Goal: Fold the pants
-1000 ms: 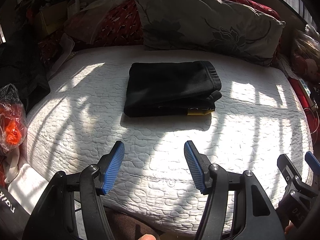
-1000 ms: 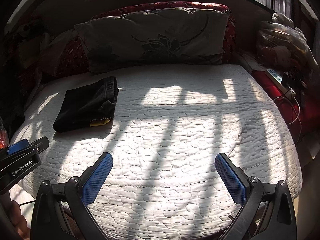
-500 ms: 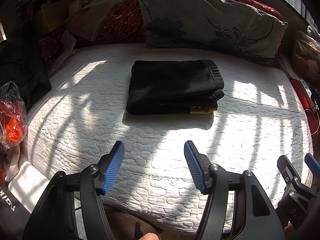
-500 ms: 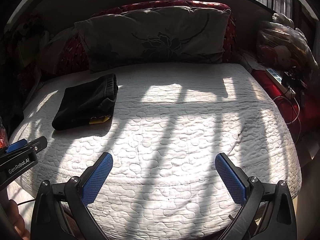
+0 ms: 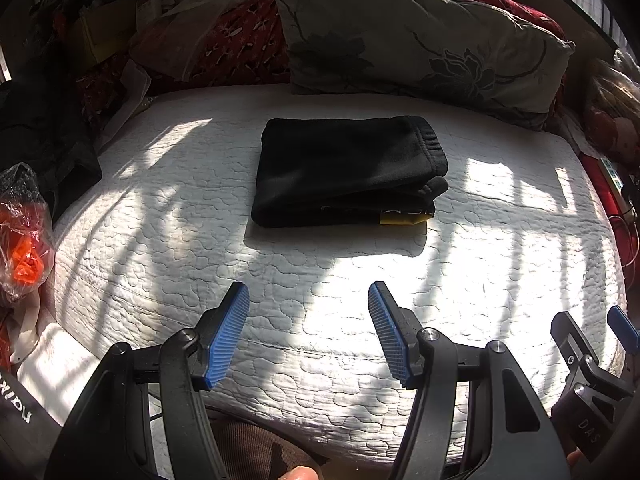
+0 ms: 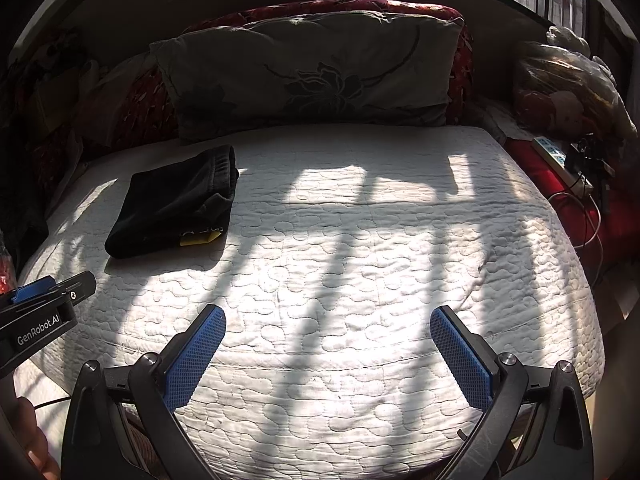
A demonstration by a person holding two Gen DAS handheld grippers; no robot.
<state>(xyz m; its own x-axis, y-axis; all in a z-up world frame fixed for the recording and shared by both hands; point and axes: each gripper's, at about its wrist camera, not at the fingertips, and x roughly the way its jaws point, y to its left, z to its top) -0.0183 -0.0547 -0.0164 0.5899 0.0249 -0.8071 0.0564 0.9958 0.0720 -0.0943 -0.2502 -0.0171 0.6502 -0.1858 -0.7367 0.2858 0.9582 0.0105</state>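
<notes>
Left wrist view: the left tool (image 5: 308,330) hangs above the near edge of the bed (image 5: 500,272), its blue pads (image 5: 227,334) spread moderately apart with nothing between them. Beyond it, well apart from the fingertips, the black pants (image 5: 344,170) lie folded into a compact rectangle on the white quilted cover, the elastic waistband at the right end and a yellow tag (image 5: 404,220) peeking from the near right corner. A grey floral pillow (image 5: 420,36) leans behind the pants at the head of the bed. An orange item in clear plastic (image 5: 24,236) sits off the bed's left side.

In the right wrist view, the right tool (image 6: 328,354) hovers over the sunlit near part of the bed (image 6: 400,240), its blue pads (image 6: 194,362) spread wide and empty. The folded pants (image 6: 172,204) lie far off to its left. A power strip (image 6: 560,164) rests on red fabric at the right edge.
</notes>
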